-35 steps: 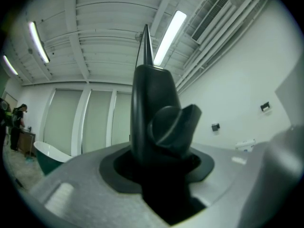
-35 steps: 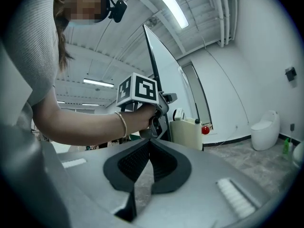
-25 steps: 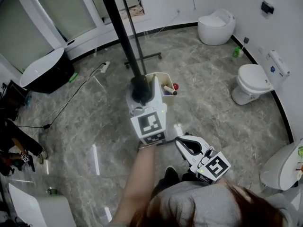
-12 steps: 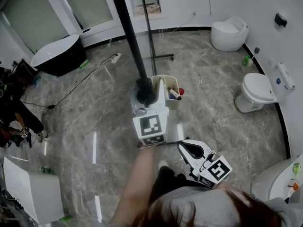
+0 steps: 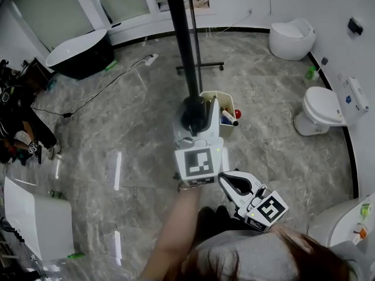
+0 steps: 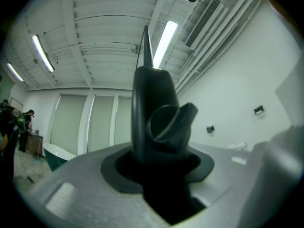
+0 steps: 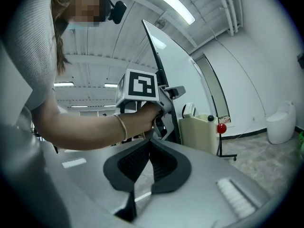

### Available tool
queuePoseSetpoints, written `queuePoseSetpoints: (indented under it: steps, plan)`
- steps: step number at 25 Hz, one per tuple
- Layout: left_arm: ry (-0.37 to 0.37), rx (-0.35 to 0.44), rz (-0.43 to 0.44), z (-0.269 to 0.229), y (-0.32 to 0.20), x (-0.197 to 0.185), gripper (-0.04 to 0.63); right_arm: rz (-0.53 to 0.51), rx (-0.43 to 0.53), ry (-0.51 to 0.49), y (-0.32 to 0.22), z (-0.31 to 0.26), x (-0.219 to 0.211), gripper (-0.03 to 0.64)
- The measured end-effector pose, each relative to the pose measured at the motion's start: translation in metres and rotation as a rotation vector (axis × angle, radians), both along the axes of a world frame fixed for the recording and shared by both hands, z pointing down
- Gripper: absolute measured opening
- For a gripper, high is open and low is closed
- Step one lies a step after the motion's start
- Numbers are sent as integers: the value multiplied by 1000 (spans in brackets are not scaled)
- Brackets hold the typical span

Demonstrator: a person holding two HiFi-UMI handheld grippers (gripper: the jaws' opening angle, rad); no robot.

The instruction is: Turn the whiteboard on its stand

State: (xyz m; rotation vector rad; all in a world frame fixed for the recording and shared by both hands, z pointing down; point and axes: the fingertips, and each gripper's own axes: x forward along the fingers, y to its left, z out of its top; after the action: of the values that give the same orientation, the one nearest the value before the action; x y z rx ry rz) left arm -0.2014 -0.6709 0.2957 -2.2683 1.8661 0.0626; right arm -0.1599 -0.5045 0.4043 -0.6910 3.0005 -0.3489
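The whiteboard (image 5: 183,45) stands edge-on in the head view, its black frame running down to my left gripper (image 5: 194,115). That gripper is shut on the black knob (image 6: 166,122) at the frame's side, which fills the space between its jaws in the left gripper view. In the right gripper view the white board face (image 7: 178,68) rises behind the hand holding the left gripper (image 7: 164,118). My right gripper (image 5: 226,177) hangs lower right of it, apart from the board, shut (image 7: 151,148) with nothing in it.
A cream box (image 5: 214,98) with markers hangs on the board beside the left gripper. The stand's foot (image 5: 199,68) lies on the marble floor. Toilets (image 5: 319,113) line the right wall, a black bathtub (image 5: 79,54) and a floor cable (image 5: 88,104) sit at left.
The left gripper and the board edge it holds have shifted right in the head view, and the room has slid with my step. The right gripper stays shut and empty.
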Motion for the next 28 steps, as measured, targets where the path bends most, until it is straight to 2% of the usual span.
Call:
queuePoseSetpoints:
  steps: [5, 8, 13, 17, 21, 28]
  plan:
    - [2, 6, -11, 0, 26, 7, 189, 75, 43, -10, 5, -16, 12, 6]
    - [-25, -2, -17, 1, 40, 14, 189, 111, 59, -17, 13, -21, 21, 6]
    - [31, 12, 22, -3, 64, 30, 193, 181, 62, -8, 31, -26, 36, 6]
    - [14, 15, 20, -1, 83, 40, 195, 209, 88, 0, 51, -29, 46, 6]
    - [39, 15, 40, -3, 106, 51, 199, 237, 100, 5, 73, -31, 55, 6]
    - [37, 25, 50, -5, 149, 63, 204, 286, 97, 27, 112, -31, 67, 6]
